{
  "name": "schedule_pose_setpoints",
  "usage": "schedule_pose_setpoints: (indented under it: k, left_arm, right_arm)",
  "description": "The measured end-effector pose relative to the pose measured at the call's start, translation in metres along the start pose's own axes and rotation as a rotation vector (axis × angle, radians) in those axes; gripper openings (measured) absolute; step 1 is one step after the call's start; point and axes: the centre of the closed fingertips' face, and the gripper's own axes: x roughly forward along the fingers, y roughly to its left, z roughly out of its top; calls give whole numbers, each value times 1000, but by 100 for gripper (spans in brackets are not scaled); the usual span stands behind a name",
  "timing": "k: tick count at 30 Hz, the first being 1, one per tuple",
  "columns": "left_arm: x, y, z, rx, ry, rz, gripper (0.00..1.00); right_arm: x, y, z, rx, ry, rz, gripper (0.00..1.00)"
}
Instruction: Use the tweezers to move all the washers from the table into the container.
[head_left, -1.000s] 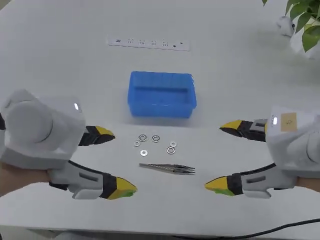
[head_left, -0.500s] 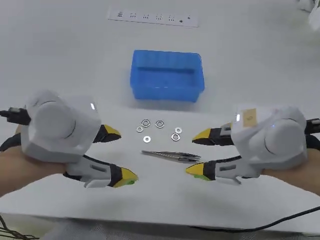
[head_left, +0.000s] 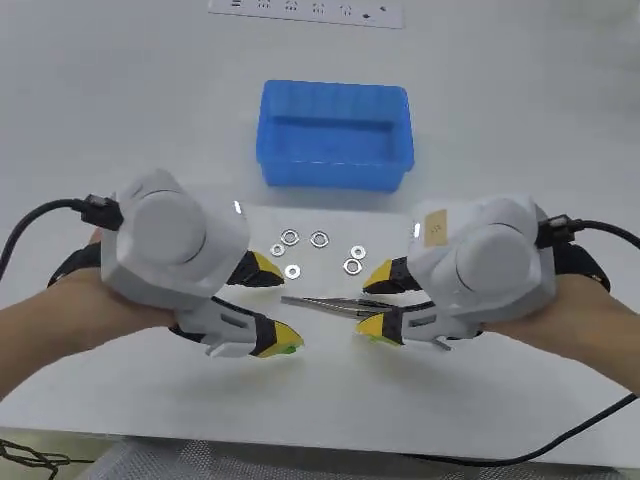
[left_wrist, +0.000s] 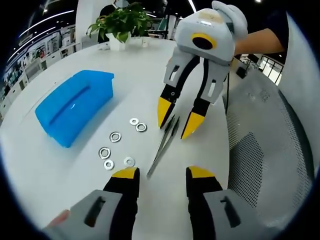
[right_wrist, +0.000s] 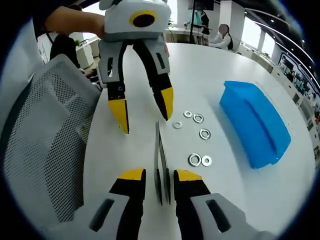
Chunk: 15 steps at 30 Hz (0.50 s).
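Thin metal tweezers (head_left: 335, 305) lie on the white table (head_left: 120, 120) with their arms close together. My right gripper (head_left: 373, 304) is open, and its narrowed jaws straddle the tweezers' (right_wrist: 160, 165) right end. My left gripper (head_left: 278, 305) faces it from the left, open and holding nothing. Several steel washers (head_left: 319, 239) lie scattered just beyond the tweezers. Behind them stands the blue container (head_left: 332, 172). The left gripper view shows the right gripper (left_wrist: 178, 120) over the tweezers (left_wrist: 162, 145), with the washers (left_wrist: 116, 136) and container (left_wrist: 70, 107) to the left.
A white power strip (head_left: 305, 10) lies at the table's far edge. Black cables (head_left: 30, 225) trail from both grippers. A mesh chair (right_wrist: 45, 140) stands by the near table edge, and a potted plant (left_wrist: 120, 22) sits far off on the table.
Both grippers have moved inward towards the tweezers. The right gripper's jaws have narrowed and now straddle the tweezers' end. The tweezers and washers have not moved.
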Motion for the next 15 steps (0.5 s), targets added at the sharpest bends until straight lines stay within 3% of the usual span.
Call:
schedule_pose_setpoints:
  k: [4, 12, 15]
  left_arm:
    - [5, 2, -2, 21, 15, -9, 39]
    - [9, 7, -2, 107, 58, -5, 24]
    - [11, 4, 0, 128, 68, -29, 23]
  right_arm:
    - [2, 2, 0, -1, 5, 5, 23]
    - [3, -1, 0, -3, 18, -4, 21]
    - [3, -2, 0, -23, 28, -9, 19]
